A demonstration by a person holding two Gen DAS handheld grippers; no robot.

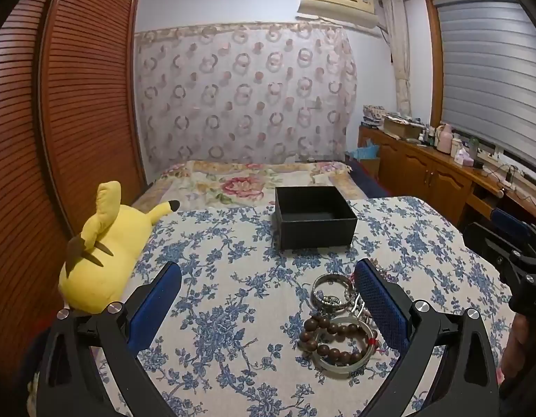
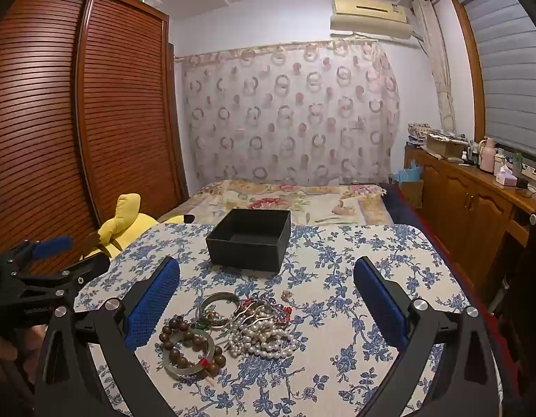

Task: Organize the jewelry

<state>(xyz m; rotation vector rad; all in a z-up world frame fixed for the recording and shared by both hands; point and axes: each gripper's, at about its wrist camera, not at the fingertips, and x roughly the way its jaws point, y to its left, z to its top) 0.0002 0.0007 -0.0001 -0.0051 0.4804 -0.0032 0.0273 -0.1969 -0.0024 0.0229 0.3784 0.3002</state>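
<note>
Both spread wide and holding nothing, the left hand-held gripper and right hand-held gripper hover over the floral table. Nearest lies the jewelry pile, wooden beads beside pearls. Beyond, the open black box sits apart, empty. A yellow plush lies off left.

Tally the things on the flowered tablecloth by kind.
Black box: 1, open, nothing visible inside
Wooden bead bracelet: 1
Pale green bangle: 1
Silver bangle: 1
Pearl strands: 1 tangled heap, with red beads; strand count unclear
Total: 5
</note>
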